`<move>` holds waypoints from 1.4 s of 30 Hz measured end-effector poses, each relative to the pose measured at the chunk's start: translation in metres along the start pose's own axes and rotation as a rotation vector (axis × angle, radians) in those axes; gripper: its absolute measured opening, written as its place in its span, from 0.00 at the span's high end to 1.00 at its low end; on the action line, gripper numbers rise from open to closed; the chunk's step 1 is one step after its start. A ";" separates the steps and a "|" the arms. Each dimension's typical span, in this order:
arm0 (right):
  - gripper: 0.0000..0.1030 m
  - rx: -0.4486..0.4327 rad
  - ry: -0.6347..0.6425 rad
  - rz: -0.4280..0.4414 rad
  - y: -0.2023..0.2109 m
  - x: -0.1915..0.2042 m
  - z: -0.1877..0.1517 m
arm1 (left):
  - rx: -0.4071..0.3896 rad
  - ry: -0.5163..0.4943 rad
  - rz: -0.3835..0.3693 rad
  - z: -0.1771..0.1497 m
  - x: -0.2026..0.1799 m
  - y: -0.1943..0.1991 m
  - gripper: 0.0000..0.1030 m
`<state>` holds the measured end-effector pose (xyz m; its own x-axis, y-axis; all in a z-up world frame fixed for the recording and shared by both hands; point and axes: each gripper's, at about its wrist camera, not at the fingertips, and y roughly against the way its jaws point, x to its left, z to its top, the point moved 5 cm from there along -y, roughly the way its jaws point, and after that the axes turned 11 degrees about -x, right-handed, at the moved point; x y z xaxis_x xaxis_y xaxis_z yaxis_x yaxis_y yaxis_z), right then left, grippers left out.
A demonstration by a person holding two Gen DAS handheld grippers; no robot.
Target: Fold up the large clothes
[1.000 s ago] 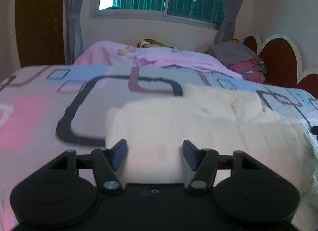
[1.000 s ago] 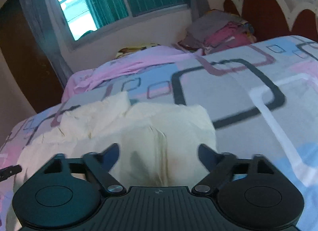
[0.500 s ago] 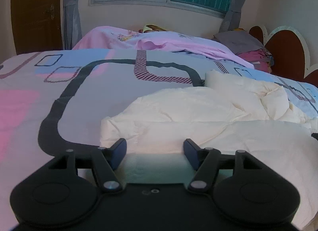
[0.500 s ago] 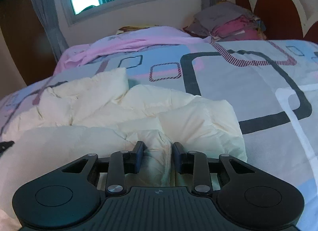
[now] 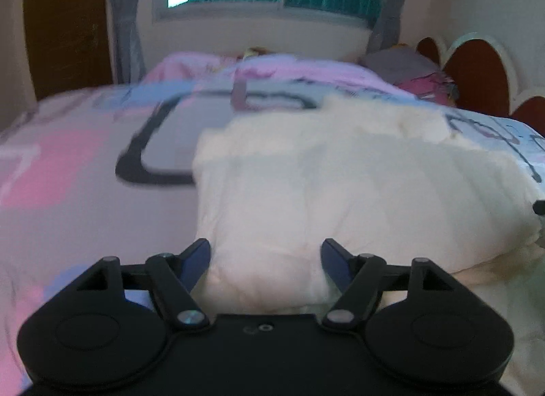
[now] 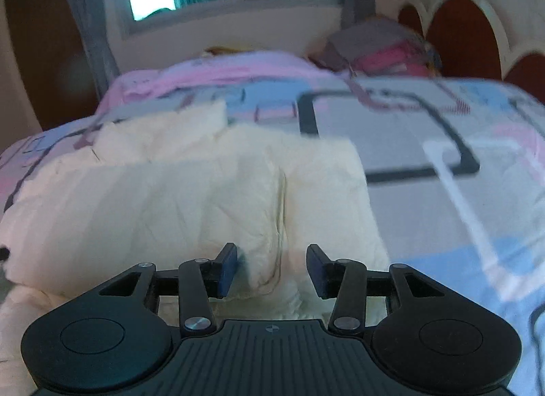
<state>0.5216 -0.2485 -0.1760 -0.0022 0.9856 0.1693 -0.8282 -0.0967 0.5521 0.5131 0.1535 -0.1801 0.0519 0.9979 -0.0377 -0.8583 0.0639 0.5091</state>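
Observation:
A cream padded garment [image 5: 340,185] lies bunched and partly folded on the patterned bed sheet [image 5: 68,191]. My left gripper [image 5: 265,253] hovers low over the garment's near left corner. Its jaws are opening wide, and a bulge of the cloth sits between them without being pinched. In the right wrist view the same garment [image 6: 170,198] fills the left half. My right gripper [image 6: 271,268] straddles a creased fold near the garment's right edge. Its jaws are opening too, with gaps showing beside both blue pads [image 6: 229,268]. Both views are blurred by motion.
A rumpled pink blanket [image 5: 272,69] lies along the far side of the bed below the window. A pile of folded clothes [image 6: 381,52] sits by the scalloped headboard [image 5: 477,72]. Bare sheet [image 6: 442,225] stretches right of the garment.
The right jaws pinched a fold of the garment half a second ago and have since parted. The left jaws have spread wider. Both grippers have sunk closer to the cloth.

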 end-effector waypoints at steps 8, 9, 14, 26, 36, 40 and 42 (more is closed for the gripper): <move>0.53 -0.041 -0.010 0.012 0.037 -0.002 0.004 | -0.016 0.002 0.073 0.005 0.010 0.019 0.10; 0.36 -0.044 -0.014 0.009 0.043 -0.003 0.003 | -0.021 0.001 0.083 0.004 0.010 0.027 0.04; 0.24 -0.048 -0.044 0.036 0.077 -0.017 -0.011 | -0.017 -0.031 0.136 -0.006 0.007 0.062 0.01; 0.24 -0.030 -0.102 0.099 0.175 -0.077 -0.062 | 0.026 0.036 0.178 -0.058 0.014 0.153 0.17; 0.24 0.048 -0.239 0.151 0.230 -0.116 -0.127 | 0.087 0.200 0.165 -0.119 0.034 0.224 0.25; 0.25 0.093 -0.299 0.184 0.239 -0.119 -0.150 | 0.109 0.300 0.078 -0.133 0.034 0.233 0.29; 0.25 0.095 -0.306 0.183 0.243 -0.120 -0.157 | 0.109 0.329 0.046 -0.137 0.033 0.236 0.29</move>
<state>0.2332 -0.3688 -0.1902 0.0339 0.8648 0.5010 -0.7739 -0.2944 0.5607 0.2426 0.2005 -0.1794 -0.1683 0.9454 -0.2791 -0.7957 0.0368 0.6046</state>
